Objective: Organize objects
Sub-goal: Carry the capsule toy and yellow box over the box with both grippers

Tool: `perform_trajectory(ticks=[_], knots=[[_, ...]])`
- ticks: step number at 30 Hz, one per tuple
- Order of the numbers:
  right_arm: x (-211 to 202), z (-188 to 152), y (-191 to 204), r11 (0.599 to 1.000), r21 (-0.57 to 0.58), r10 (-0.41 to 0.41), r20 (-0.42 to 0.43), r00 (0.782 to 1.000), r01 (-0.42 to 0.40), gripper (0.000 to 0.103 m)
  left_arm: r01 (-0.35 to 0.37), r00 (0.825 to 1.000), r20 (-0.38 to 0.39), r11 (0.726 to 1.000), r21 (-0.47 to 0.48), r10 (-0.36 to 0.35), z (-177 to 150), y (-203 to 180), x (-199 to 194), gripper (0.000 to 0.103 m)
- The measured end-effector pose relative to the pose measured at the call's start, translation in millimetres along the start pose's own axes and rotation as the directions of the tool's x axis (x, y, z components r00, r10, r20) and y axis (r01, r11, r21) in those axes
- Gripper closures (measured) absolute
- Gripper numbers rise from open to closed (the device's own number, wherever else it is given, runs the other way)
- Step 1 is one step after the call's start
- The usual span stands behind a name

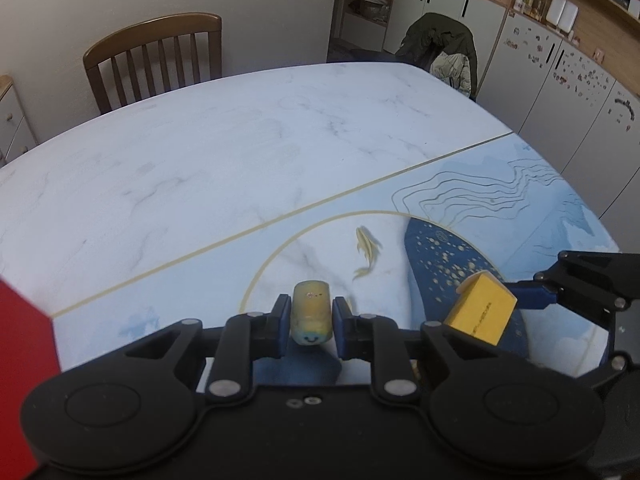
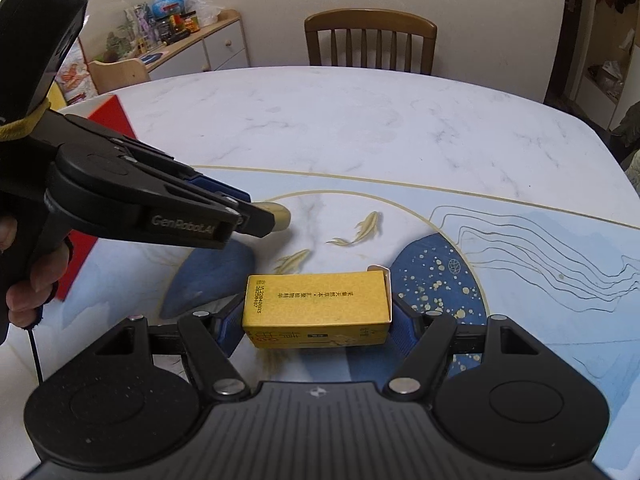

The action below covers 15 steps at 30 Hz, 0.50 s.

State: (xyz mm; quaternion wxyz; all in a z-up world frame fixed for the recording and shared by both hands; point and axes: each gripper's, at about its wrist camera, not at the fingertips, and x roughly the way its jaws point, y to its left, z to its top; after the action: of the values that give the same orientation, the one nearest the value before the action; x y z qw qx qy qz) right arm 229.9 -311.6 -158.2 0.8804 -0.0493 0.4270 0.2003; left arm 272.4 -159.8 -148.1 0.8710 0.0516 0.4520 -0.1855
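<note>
My left gripper [image 1: 311, 322] is shut on a small yellowish cylinder toy [image 1: 311, 316] with a blue smiling face at its near end, held above the table. It shows from the side in the right wrist view [image 2: 260, 220], with the toy's tip [image 2: 280, 216] sticking out past the fingers. My right gripper [image 2: 316, 320] is shut on a yellow box [image 2: 316, 308] with black print, gripped by its two ends and held crosswise above the table. The box [image 1: 480, 314] and the right gripper [image 1: 532, 296] also show at the right of the left wrist view.
A red box [image 2: 116, 120] stands at the table's left side, also at the left edge of the left wrist view [image 1: 24, 360]. The marble table [image 1: 240, 152] has printed fish and blue patterns. A wooden chair [image 2: 370, 38] stands at the far side. Cabinets [image 1: 560, 92] line the right.
</note>
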Motion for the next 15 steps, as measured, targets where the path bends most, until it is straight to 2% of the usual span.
perform_trajectory(ticks=[9,15], knots=[[-33.2,5.6,28.2,0.999,-0.037,0.022,0.004,1.000,-0.022,0.031,0.014,0.999,0.041,0.999,-0.037,-0.012,-20.6,14.1,-61.9,0.084],[-56.4,14.3,58.5,0.997,-0.069,0.047,0.020,0.999,-0.045,0.031,-0.002,0.997,0.080,0.998,-0.068,0.007,-31.4,31.4,-106.6,0.084]])
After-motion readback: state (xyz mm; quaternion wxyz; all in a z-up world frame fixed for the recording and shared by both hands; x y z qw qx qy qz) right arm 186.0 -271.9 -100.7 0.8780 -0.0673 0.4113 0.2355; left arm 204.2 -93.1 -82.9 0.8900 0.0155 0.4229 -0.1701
